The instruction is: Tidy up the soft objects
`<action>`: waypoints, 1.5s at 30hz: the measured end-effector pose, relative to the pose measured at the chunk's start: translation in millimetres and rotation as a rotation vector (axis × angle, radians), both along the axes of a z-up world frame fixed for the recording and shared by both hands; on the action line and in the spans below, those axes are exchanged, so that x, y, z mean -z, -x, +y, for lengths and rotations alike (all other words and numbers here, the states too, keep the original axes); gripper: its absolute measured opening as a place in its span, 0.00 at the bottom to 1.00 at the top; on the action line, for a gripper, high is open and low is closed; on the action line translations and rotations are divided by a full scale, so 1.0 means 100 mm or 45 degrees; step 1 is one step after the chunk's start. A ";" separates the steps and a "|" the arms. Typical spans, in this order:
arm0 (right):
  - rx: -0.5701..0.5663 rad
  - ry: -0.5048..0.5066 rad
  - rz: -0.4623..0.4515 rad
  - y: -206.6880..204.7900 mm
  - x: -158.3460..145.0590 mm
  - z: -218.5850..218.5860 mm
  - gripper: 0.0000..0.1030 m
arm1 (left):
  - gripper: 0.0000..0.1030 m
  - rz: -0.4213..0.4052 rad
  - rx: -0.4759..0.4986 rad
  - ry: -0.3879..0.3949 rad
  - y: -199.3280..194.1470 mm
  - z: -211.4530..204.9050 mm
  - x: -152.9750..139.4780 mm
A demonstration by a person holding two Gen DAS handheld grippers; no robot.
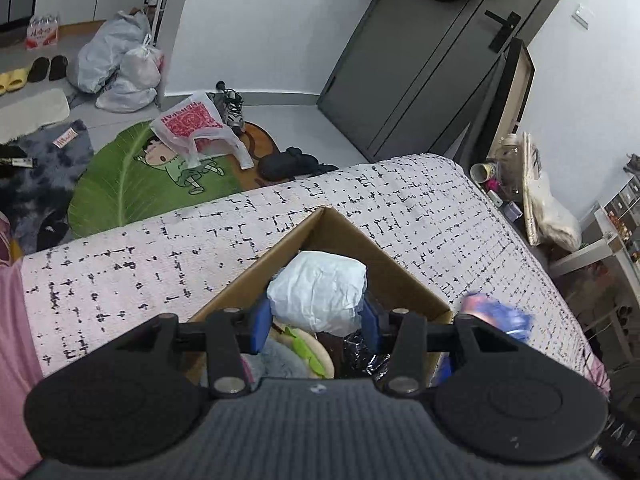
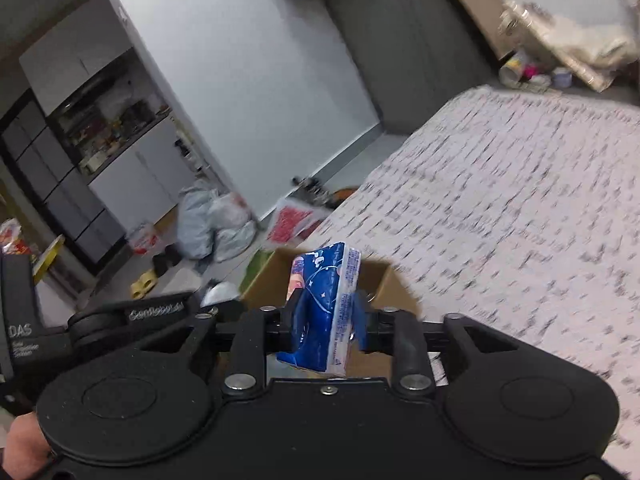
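Note:
A cardboard box [image 1: 340, 232] sits on the bed with soft things inside, among them a plush burger toy [image 1: 304, 348]. My left gripper [image 1: 316, 320] is shut on a white crumpled soft bundle [image 1: 318, 292] and holds it over the box's opening. My right gripper [image 2: 326, 320] is shut on a blue tissue pack [image 2: 326, 304] and holds it just above the box [image 2: 380, 280]. The pack shows blurred at the right of the left wrist view [image 1: 496, 316]. The left gripper's body [image 2: 100, 320] shows at the left of the right wrist view.
The bed has a white cover with black dashes [image 1: 160, 248]. Beyond its edge are a green leaf rug [image 1: 132, 184], plastic bags [image 1: 116, 60], shoes and a grey door [image 1: 420, 60]. A cluttered side table [image 1: 516, 184] stands at the right.

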State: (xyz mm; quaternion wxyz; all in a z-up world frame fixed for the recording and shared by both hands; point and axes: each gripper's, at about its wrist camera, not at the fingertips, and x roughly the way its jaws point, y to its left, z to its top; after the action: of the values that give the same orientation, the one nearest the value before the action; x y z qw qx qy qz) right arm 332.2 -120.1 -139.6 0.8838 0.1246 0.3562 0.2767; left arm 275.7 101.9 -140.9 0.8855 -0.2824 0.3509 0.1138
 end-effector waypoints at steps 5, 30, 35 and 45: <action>0.047 0.034 0.024 0.02 0.09 -0.01 0.41 | 0.43 -0.024 0.012 0.054 -0.06 0.07 0.04; 0.121 0.046 -0.008 0.09 0.07 -0.18 0.90 | 0.79 0.074 0.072 -0.155 0.35 -0.19 -0.47; 0.132 0.015 -0.074 0.22 -0.21 -0.24 1.00 | 0.88 0.054 0.061 -0.282 0.68 -0.23 -0.81; 0.124 0.026 0.011 0.61 -0.56 -0.43 1.00 | 0.88 0.154 0.157 -0.342 1.11 -0.42 -1.13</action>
State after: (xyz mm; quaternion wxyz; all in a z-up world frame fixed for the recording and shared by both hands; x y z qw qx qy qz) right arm 271.3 -163.1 -83.2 0.8959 0.1337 0.3563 0.2293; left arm 164.6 60.0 -27.7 0.8979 -0.1321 0.4019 0.1217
